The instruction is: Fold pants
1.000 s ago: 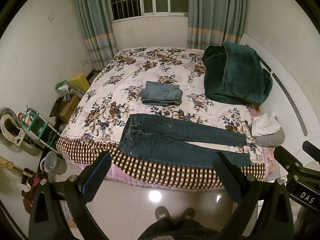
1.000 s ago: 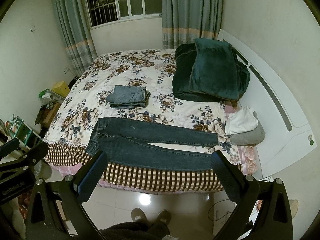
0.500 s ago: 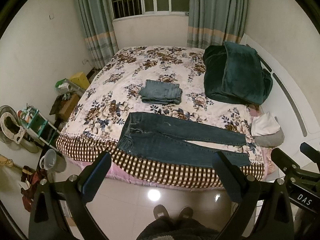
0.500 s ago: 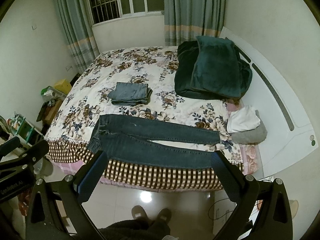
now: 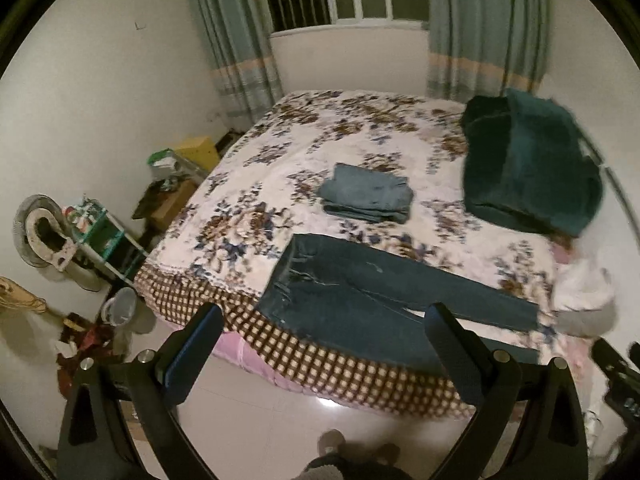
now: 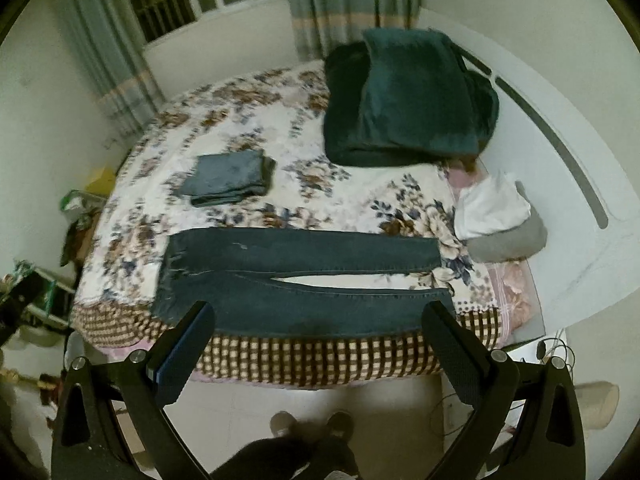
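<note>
Two black grippers, left gripper [image 5: 324, 344] and right gripper [image 6: 320, 342], hang with jaws spread wide (holding nothing) at lower frame, above dark blue denim pants [image 6: 296, 280] lying flat along the floral bed's [image 6: 360, 200] near edge.

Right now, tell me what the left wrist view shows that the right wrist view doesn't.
Only the left wrist view: a fan by the wall.

Only the right wrist view: cables on the floor beside the bed.

Both: dark jeans spread flat, folded lighter jeans, green blanket, white and grey clothes, and open, empty jaws.
</note>
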A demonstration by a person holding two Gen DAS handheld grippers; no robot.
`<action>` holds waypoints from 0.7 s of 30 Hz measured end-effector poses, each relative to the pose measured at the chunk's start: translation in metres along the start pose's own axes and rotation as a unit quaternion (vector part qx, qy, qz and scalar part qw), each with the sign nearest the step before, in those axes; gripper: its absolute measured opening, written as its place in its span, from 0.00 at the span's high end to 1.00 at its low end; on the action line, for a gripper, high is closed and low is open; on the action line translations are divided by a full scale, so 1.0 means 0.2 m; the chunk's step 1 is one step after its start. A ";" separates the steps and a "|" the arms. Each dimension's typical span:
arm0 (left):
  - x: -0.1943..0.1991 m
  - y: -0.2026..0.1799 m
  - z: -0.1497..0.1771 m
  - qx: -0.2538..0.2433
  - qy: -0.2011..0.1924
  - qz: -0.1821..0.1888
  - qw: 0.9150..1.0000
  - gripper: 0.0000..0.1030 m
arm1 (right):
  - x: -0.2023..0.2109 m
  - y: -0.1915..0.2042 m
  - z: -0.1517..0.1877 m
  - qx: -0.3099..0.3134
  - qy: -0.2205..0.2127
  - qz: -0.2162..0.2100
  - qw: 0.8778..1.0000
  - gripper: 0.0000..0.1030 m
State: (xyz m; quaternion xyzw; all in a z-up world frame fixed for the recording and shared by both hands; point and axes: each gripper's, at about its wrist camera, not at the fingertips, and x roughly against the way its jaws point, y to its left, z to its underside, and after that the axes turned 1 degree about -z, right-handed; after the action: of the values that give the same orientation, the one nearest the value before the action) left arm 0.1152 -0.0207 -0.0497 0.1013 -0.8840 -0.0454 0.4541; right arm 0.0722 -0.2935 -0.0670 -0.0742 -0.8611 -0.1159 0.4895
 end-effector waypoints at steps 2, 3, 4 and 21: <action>-0.15 -0.03 -0.03 -0.003 0.015 -0.008 1.000 0.00 | -0.18 -0.05 -0.08 -0.007 0.012 0.016 1.000 0.00; -0.25 -0.06 -0.06 -0.006 0.026 -0.016 1.000 0.00 | -0.27 -0.08 -0.12 -0.012 0.020 0.023 0.999 0.00; -0.37 -0.10 -0.09 -0.012 0.042 -0.021 0.999 0.00 | -0.37 -0.11 -0.16 -0.022 0.030 0.027 0.999 0.00; -2.73 -0.50 -0.42 0.065 0.347 -0.051 0.934 0.00 | -2.68 -0.94 -0.58 -0.307 0.240 0.104 0.915 0.00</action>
State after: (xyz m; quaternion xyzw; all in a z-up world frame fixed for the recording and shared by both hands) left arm 0.5066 0.0039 -0.4516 0.1852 -0.6663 0.0265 0.7218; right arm 0.3954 -0.5145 -0.4946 -0.2804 -0.6271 -0.3372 0.6437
